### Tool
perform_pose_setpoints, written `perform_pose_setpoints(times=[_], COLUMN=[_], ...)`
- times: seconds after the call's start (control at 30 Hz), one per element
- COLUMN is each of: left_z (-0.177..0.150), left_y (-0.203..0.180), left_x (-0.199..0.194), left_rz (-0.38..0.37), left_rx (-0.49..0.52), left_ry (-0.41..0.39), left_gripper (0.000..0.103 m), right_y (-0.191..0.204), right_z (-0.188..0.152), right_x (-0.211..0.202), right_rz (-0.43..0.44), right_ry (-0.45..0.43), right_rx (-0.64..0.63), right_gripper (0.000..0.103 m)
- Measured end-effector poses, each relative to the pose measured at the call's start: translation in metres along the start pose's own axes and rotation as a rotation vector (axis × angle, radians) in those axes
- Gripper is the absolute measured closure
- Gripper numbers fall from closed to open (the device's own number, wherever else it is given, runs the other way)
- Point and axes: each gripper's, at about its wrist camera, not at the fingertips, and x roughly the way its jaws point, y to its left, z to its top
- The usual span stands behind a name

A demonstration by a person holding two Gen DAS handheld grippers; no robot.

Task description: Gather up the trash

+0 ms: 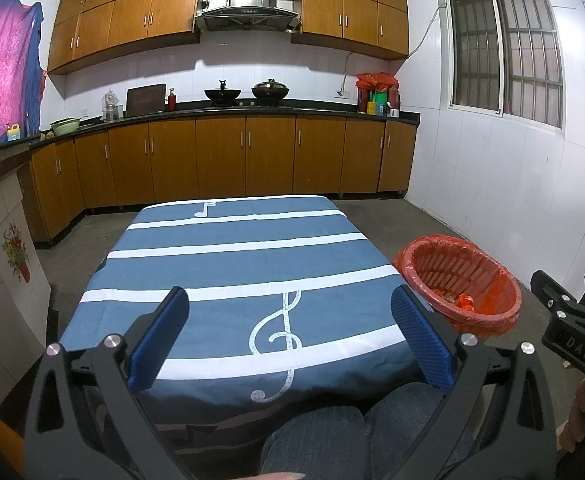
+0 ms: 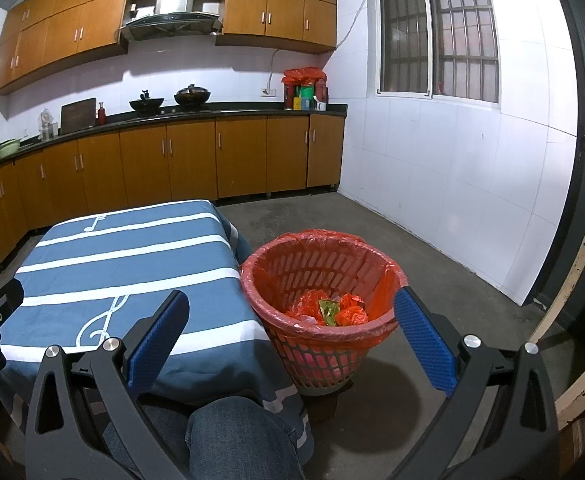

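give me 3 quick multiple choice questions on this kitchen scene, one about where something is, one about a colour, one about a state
1. Where does the bin stand?
A. on the table
B. on the floor at the table's right side
C. on the counter

2. What colour is the bag lining the bin?
A. red
B. black
C. white

3. How are the right claw and left claw?
A. both shut on trash
B. one holds a bottle
C. both open, holding nothing

Answers:
1 B, the bin sits on the floor beside the cloth-covered table.
2 A, red plastic folds over its rim.
3 C, wide gaps show between the blue fingers.
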Motion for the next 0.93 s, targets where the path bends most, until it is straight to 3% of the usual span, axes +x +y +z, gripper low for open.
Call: perform_pose_setpoints(times=[0.93], left_z=[-0.0014], left_y=[-0.0007], left_x=[-0.0001], left_rz=[0.019], left_rx=[0.004], left_ry=[-0.012], left_gripper=[0.004], right_y=[-0.0014], right_z=[-0.0013], right_x=[-0.0005], right_rz=[-0.001], right_ry=[0.002], right_rx=[0.003], right_gripper=[0.002])
